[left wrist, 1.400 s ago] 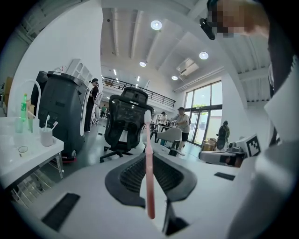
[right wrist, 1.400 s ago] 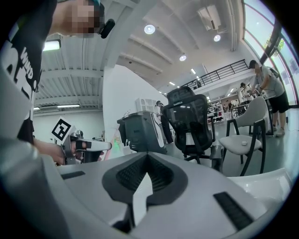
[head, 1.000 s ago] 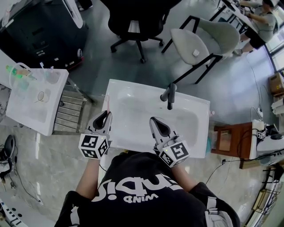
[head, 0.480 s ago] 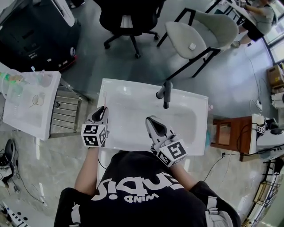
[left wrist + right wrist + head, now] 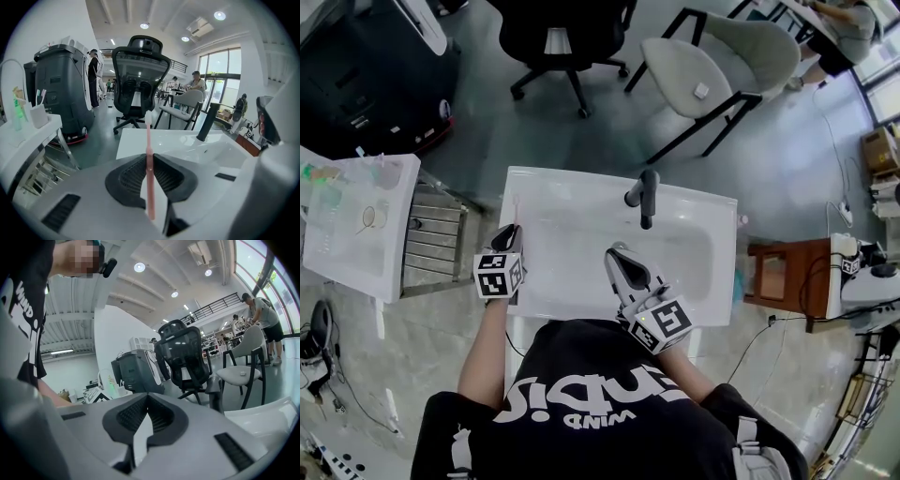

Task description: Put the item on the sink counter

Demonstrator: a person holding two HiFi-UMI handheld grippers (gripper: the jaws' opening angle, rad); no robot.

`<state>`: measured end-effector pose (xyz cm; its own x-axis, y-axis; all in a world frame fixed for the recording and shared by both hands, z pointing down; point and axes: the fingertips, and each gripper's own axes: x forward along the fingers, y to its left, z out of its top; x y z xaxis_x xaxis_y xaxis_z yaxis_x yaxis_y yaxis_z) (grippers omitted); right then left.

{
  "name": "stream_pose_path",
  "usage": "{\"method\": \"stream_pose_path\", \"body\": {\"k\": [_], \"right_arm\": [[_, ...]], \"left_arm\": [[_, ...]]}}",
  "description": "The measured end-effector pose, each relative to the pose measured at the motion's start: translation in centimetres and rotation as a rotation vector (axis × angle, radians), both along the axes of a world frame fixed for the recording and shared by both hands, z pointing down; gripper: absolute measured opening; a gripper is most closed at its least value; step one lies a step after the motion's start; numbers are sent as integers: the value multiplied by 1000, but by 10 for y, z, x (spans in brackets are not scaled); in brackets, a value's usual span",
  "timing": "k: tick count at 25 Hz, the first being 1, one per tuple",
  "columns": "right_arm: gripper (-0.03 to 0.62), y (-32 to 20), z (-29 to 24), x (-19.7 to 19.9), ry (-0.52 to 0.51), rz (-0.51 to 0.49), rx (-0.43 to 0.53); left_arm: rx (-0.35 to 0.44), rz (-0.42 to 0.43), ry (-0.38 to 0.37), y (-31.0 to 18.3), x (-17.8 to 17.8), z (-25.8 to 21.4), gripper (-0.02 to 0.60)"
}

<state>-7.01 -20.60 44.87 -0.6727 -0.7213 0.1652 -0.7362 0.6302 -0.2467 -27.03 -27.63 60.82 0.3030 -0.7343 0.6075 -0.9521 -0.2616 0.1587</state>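
Toothbrush [image 5: 149, 159], pink, is clamped between the jaws of the left gripper [image 5: 512, 231], its bristle end pointing away over the left edge of the white sink counter [image 5: 534, 187]. The right gripper [image 5: 615, 253] hangs above the basin, jaws pressed together on nothing. Beyond stands the dark faucet [image 5: 645, 195], then a black office chair [image 5: 567, 37] and a grey chair [image 5: 698, 70].

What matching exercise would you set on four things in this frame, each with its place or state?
Things: 1 pink toothbrush; 2 right gripper; 3 black faucet; 4 grey chair.
Places or states: A on the floor beyond the sink; B jaws together, empty; C clamped in the left gripper; D on the sink's back rim.
Pairs: 1-C, 2-B, 3-D, 4-A.
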Motion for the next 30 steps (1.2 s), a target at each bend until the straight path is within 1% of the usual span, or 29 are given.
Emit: {"method": "stream_pose_path", "body": {"k": [4, 16, 25, 30], "right_arm": [[15, -3, 1, 3, 1, 10, -5], [15, -8, 10, -3, 5, 0, -38], [15, -10, 14, 0, 7, 0, -52], [15, -12, 15, 3, 11, 2, -53]], "left_arm": [[-43, 2, -22, -1, 0, 15, 63], [-130, 13, -66, -5, 0, 42, 63], [-168, 2, -86, -6, -1, 53, 63], [-175, -8, -80, -7, -1, 57, 64]]}}
